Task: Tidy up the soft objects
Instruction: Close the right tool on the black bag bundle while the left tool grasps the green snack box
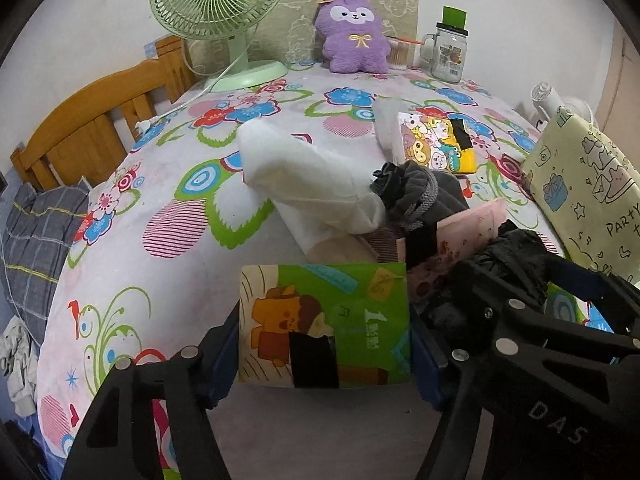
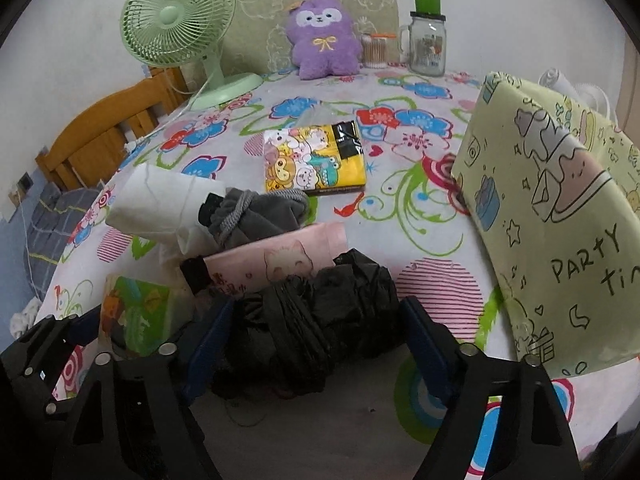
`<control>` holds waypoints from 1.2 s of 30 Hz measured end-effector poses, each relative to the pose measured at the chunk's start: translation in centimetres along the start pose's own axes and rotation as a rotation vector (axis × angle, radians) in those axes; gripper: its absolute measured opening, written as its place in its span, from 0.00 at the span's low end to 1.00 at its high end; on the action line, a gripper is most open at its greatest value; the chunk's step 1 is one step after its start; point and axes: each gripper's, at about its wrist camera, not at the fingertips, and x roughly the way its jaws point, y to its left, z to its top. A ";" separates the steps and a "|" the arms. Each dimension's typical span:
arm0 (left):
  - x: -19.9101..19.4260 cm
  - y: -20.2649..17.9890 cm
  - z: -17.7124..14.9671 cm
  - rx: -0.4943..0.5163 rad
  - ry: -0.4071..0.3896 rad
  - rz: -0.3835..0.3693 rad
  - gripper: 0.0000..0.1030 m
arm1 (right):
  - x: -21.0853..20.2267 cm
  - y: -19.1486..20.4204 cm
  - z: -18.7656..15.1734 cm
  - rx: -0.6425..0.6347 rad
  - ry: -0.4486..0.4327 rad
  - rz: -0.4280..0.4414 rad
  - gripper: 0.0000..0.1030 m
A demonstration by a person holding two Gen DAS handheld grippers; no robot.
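My left gripper [image 1: 324, 344] is shut on a green tissue pack [image 1: 324, 324] with a cartoon bear; the pack also shows at the left of the right wrist view [image 2: 136, 312]. My right gripper [image 2: 316, 336] is open, its fingers on either side of a crumpled black plastic bag [image 2: 328, 312] on the flowered tablecloth [image 2: 400, 200]. Behind lie a pink tissue pack [image 2: 276, 264], a grey drawstring pouch [image 2: 256, 216], a white rolled cloth [image 2: 160, 200] and a yellow cartoon tissue pack [image 2: 314, 160]. A purple plush toy [image 2: 322, 36] sits at the back.
A green desk fan [image 2: 176, 28] stands back left, its cord trailing over the cloth. A glass mug jar [image 2: 428, 48] and a cotton swab box [image 2: 374, 50] stand at the back. A large yellow-green "party" bag [image 2: 552, 208] stands at right. A wooden bed frame [image 1: 88, 128] is left.
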 end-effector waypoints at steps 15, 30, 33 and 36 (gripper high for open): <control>-1.8 -0.6 0.1 -0.009 -0.037 -0.008 0.70 | -2.3 -0.5 0.1 0.007 -0.039 0.008 0.70; -5.4 -1.3 0.9 -0.008 -0.119 0.001 0.70 | -6.1 -0.9 0.9 0.009 -0.130 0.005 0.70; -6.1 -1.4 1.1 -0.009 -0.127 0.004 0.70 | -6.8 -0.9 1.0 0.009 -0.145 0.007 0.70; -6.9 -1.6 1.5 -0.007 -0.142 0.008 0.70 | -7.5 -0.9 1.3 0.011 -0.160 0.014 0.70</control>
